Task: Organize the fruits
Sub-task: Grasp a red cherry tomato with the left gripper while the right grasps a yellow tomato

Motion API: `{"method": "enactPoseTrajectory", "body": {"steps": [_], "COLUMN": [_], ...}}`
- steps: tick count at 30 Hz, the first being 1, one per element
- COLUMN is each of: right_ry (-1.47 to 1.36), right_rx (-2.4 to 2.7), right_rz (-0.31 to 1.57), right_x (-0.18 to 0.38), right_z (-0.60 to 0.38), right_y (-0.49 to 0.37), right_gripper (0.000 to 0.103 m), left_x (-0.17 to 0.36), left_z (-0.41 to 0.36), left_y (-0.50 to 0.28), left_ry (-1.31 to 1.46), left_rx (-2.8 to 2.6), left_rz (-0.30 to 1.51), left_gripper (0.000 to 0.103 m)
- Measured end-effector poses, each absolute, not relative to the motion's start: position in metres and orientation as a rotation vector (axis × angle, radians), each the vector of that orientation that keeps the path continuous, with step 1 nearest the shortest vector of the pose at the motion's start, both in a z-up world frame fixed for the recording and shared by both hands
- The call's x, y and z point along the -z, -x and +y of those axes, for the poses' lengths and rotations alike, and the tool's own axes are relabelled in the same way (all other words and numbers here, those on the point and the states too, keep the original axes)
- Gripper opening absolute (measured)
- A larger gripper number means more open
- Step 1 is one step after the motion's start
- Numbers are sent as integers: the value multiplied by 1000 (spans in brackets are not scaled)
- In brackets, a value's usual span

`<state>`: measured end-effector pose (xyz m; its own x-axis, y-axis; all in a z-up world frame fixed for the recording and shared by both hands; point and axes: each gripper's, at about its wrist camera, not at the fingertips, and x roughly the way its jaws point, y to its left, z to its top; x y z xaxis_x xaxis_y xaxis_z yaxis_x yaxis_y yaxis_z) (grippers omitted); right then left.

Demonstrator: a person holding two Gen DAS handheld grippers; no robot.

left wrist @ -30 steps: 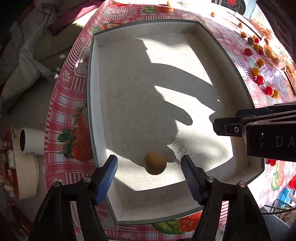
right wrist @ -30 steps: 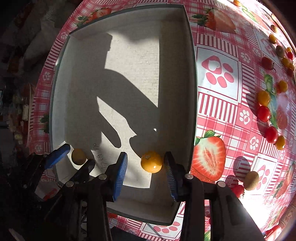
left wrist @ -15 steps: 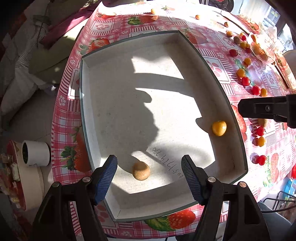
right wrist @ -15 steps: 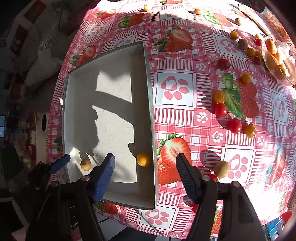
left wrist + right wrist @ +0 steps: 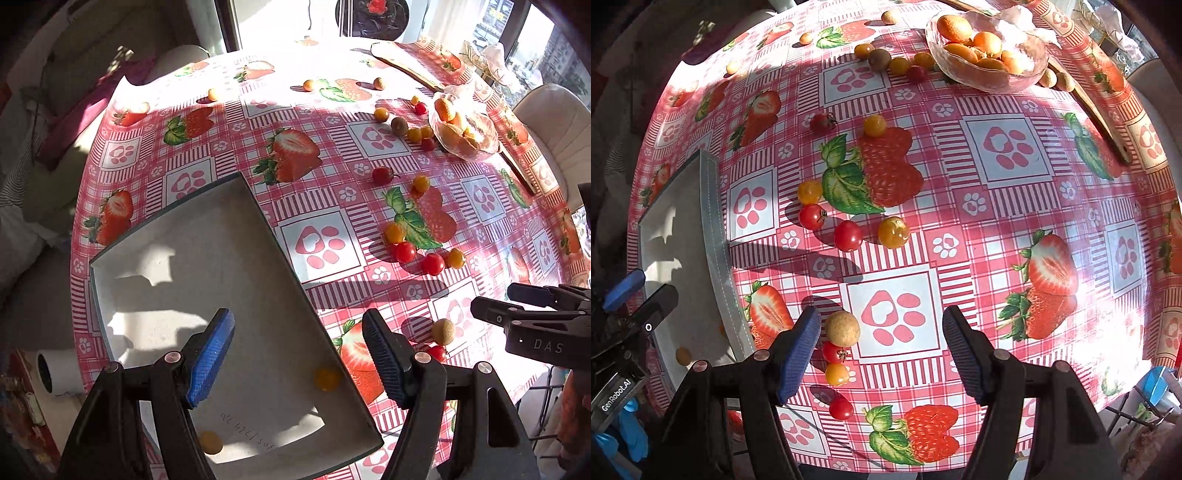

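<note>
- The left gripper [image 5: 299,354] hangs above the near end of the grey tray [image 5: 280,243], its blue-padded fingers [image 5: 210,354] spread wide with nothing between them.
- In the tray, 2 small fruits lie well apart: a yellow fruit [image 5: 210,442] near the front edge beside some handwritten digits, and an orange fruit [image 5: 327,378] close to the right wall.
- The right gripper [image 5: 881,350] is over the strawberry-print tablecloth [image 5: 1015,229] to the right of the tray, its jaws parted and holding nothing.
- Just beside its left finger [image 5: 798,354] sits a tan round fruit [image 5: 842,328], touching a red tomato [image 5: 834,352], with a yellow tomato [image 5: 837,374] next below and another red tomato [image 5: 841,408] nearer the table edge.
- Farther out, a cluster of 4 lies near a printed leaf: a yellow-orange tomato [image 5: 810,191], 2 red ones [image 5: 812,216] [image 5: 848,236] and a larger golden tomato [image 5: 893,232].
- Beyond these, a dark red tomato [image 5: 822,122] and an orange tomato [image 5: 874,125] sit near each other.
- At the far side, a glass bowl [image 5: 1027,79] holds orange fruits, with a row of small fruits [image 5: 899,66] just to its left.
</note>
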<state>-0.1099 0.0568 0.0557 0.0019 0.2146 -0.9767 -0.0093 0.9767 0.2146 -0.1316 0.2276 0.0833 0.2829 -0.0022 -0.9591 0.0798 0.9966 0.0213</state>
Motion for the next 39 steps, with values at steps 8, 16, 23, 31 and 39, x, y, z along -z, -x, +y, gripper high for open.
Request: {"method": "enactPoseTrajectory", "body": {"steps": [8,16,23,31,39], "right_ry": [-149,-67,7,73,128], "right_rx": [-171,-235,-275,-306,-328], "right_rz": [1566,1548,1511,1478,1451], "right_x": [-39,-25,-19,-11,-11], "right_z": [37,49,59,81,99], "right_y": [99,87,77,58,50], "right_gripper": [72,72,68,59,23], "left_x": [-61,-32,-16,-5,-1], "left_z": [190,172,160,151,144], "left_y": [84,38,5,-14,-21], "left_ry": [-86,-79,-93,-113,-98], "left_rx": [101,93,88,89,96], "left_rz": [1324,1352,1343,1340,1324], "left_gripper": [73,73,73,73,57]}}
